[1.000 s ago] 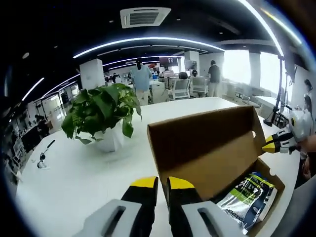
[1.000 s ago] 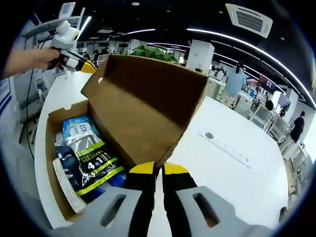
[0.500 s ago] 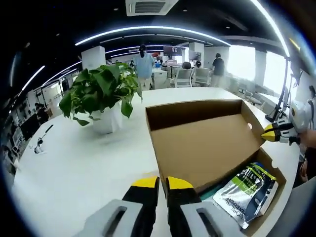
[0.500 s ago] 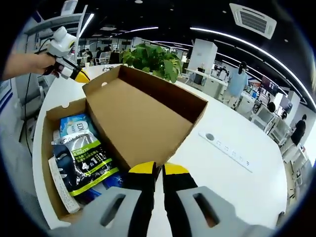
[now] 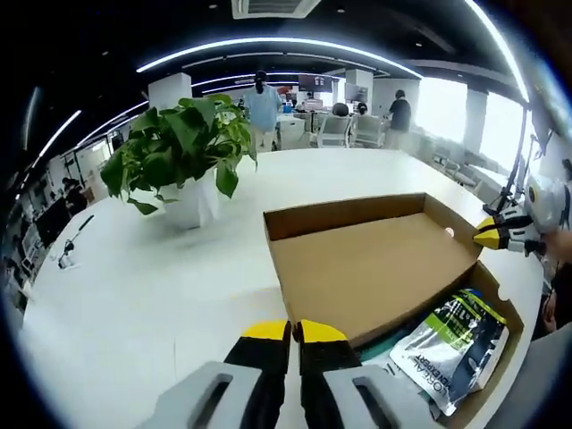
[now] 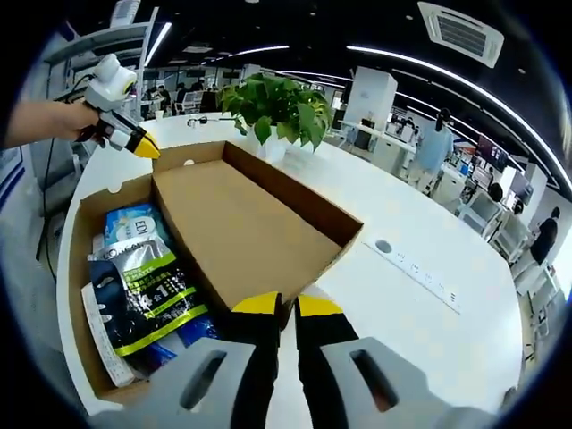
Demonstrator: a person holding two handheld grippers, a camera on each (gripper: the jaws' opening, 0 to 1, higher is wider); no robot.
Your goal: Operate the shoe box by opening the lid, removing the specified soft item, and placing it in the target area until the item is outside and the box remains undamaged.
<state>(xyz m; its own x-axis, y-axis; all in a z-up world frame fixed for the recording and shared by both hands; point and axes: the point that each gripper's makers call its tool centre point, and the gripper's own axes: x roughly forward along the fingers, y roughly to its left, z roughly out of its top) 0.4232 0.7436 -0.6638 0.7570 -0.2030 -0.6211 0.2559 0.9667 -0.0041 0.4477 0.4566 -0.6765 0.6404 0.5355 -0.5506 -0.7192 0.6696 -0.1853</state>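
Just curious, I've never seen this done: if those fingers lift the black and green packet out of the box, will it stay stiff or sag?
The packet looks like crinkled plastic film, so it would probably sag and feel light. Its glossy surface may slip.

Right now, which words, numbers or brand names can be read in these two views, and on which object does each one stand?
"ED", the start of a cut-off word: on the blue pouch at the far end of the shoe box, right gripper view.
"4": on the black and lime pouch in front of it.
Smaller print on both pouches: too blurred to read.
Print on the pouch in the left gripper view: too blurred to read.
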